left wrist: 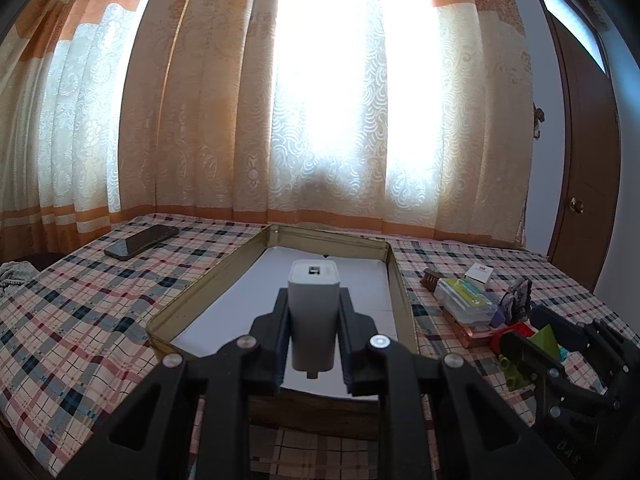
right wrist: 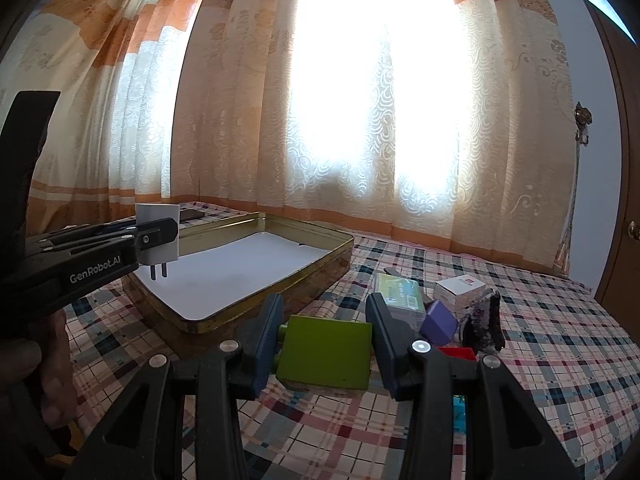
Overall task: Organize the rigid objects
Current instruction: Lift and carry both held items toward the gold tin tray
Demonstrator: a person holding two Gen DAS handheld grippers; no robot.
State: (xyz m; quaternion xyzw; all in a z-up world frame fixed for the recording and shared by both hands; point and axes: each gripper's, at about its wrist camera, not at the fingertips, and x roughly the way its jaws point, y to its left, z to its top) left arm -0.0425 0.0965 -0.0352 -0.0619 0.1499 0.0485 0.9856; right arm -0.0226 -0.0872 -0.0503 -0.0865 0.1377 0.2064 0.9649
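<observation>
— The jaws of your left gripper point(left wrist: 314, 312) were clamped on the white charger point(left wrist: 313, 312), one finger on each flat side. Its socket end pointed away from the camera and its prongs hung below.

— And where was it over the table?

— You held it in the air above the near part of the gold tin tray point(left wrist: 400, 280). From the right wrist camera the charger point(right wrist: 158, 236) was clear of the white liner, prongs down, near the tray's left corner point(right wrist: 192, 326).

— What about my right gripper?

— Your right gripper point(right wrist: 324, 344) had its jaws spread wide, one finger on each side of the green block point(right wrist: 326, 354). The block lay on the checked cloth point(right wrist: 560, 344). There was a gap on the left side; on the right I could not tell whether the pad touched. It gripped nothing.

— What else was nearby?

— Just beyond the green block sat a purple block point(right wrist: 439, 324), a red piece point(right wrist: 460, 353), a clear plastic box with a green label point(right wrist: 400, 294), a small white carton point(right wrist: 460, 292) and a dark speckled thing point(right wrist: 486, 324), all bunched to the right of the tray. A phone point(left wrist: 142, 242) lay on the cloth well to the tray's left, near the curtain point(left wrist: 224, 100).
</observation>
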